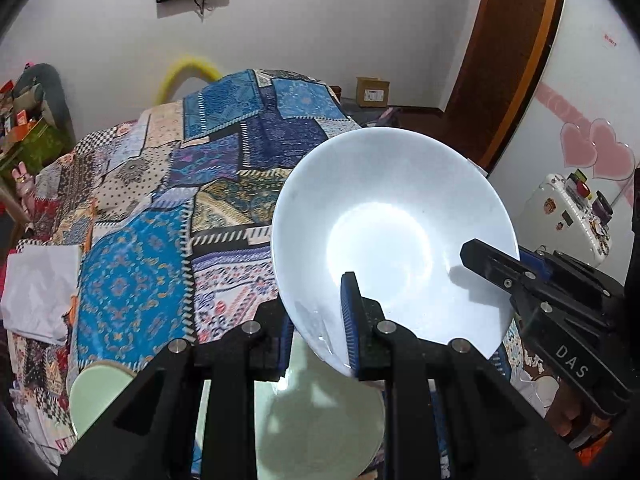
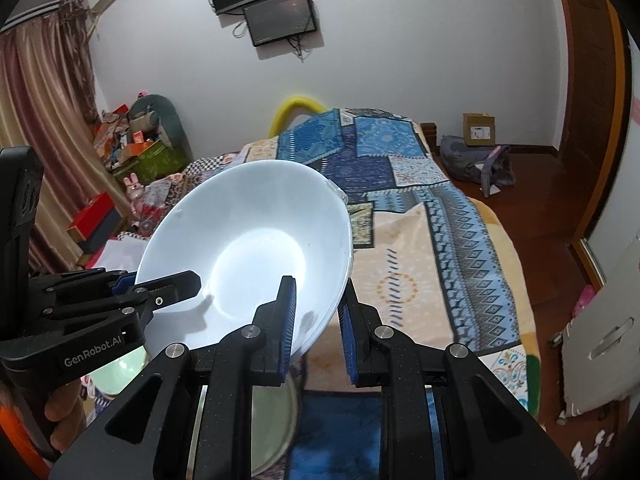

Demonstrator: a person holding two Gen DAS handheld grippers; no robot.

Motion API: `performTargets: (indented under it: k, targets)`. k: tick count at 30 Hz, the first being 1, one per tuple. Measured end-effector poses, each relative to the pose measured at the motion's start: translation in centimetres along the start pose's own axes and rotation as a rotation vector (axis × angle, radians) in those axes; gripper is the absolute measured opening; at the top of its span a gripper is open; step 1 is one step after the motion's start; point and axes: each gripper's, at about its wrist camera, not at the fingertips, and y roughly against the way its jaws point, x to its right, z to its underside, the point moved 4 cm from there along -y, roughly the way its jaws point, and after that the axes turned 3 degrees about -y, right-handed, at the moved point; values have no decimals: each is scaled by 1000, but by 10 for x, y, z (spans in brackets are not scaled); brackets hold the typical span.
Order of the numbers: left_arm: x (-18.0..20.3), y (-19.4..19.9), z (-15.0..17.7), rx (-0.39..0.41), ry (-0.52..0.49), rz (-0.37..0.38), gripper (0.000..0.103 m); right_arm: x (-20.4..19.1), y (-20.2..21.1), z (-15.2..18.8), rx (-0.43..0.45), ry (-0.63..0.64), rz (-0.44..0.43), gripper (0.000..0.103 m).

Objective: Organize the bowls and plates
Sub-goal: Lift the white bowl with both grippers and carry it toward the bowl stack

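A white bowl is held tilted in the air above the bed by both grippers. My left gripper is shut on its near-left rim; one blue pad lies inside the bowl. My right gripper is shut on the opposite rim of the bowl, and it also shows in the left wrist view. The left gripper shows at the left of the right wrist view. Pale green plates lie below the bowl; a green plate also shows in the right wrist view.
A bed with a patchwork quilt fills the middle. White folded cloth lies at its left edge. A white suitcase stands right. Boxes and toys pile at the far left. A bag lies on the red floor.
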Motion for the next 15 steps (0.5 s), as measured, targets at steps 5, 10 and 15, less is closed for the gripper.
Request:
performTargets:
  k: [5,10,15]
  targets:
    - [-17,19,14,7,22,-14,21,-22,1,6,-1,14,-23,19]
    - [-36,32,29,11,52,-25,21,-45,-3,12,-11,36,-55,19]
    - [-61,46,44,17,100,-41,21,-67,-6,19,-21,58,-83,19]
